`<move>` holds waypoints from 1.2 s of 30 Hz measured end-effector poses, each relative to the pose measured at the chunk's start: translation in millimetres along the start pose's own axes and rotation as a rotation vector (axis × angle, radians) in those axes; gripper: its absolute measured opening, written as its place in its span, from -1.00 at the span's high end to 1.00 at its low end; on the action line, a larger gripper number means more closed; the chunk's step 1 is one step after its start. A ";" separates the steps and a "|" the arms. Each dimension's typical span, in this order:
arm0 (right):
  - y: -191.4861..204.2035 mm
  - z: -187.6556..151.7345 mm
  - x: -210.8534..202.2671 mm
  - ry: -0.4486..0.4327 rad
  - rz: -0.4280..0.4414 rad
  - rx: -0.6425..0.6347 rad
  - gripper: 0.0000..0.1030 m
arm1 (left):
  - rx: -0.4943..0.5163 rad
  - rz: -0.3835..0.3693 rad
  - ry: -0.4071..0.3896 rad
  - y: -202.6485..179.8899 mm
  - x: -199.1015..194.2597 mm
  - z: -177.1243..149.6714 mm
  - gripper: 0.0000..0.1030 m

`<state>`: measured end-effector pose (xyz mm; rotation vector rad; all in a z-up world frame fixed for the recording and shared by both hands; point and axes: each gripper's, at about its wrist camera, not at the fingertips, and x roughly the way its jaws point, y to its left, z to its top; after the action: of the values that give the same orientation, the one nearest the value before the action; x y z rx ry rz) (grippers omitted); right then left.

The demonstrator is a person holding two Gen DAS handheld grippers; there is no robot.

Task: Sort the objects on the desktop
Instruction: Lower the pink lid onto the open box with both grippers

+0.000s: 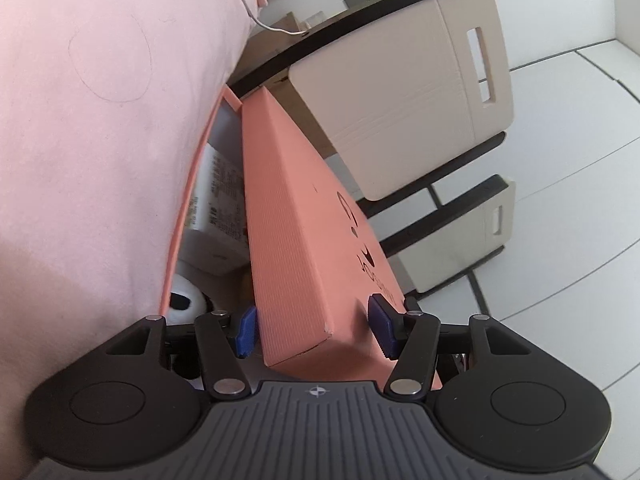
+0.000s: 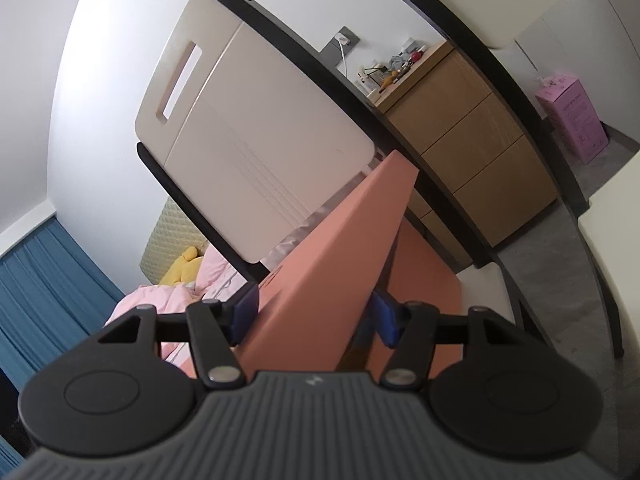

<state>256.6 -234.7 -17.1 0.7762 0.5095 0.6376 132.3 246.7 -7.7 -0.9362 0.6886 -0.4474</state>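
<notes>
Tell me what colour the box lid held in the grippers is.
Salmon pink, with a black print on top; the box lid shows best in the left wrist view.

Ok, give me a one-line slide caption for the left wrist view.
Left gripper clamps the salmon-pink cardboard box lid, its blue fingers pressing both sides, above the open box.

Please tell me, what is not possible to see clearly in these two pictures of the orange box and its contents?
- Left wrist view: the orange lid and a pink sleeve cover most of the box contents; the white packet print is too small to read, and the black-and-white plush is mostly hidden.
- Left wrist view: the lid's black logo is partly covered by the left gripper.
- Right wrist view: the contents are fully hidden behind the lid, clamped in the right gripper.
</notes>
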 end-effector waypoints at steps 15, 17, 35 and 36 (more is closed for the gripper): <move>-35.1 -19.4 3.5 0.066 -0.066 0.121 -0.19 | 0.253 0.301 0.058 -63.9 -15.9 -4.2 -0.84; -35.3 -19.9 3.6 0.066 -0.068 0.125 -0.19 | 0.261 0.343 0.051 -68.4 -21.6 -3.3 -0.84; -11.6 -31.7 -5.4 -0.047 -0.186 0.043 -0.37 | 0.607 0.317 -0.181 -85.6 -1.1 -49.0 -0.84; -10.0 -35.5 -10.1 -0.070 -0.202 0.044 -0.41 | 0.606 0.322 -0.181 -84.3 2.2 -50.5 -0.84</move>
<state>230.5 -230.2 -44.7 0.7746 0.5312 0.4120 93.3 171.7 42.4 -0.2799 0.4822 -0.2544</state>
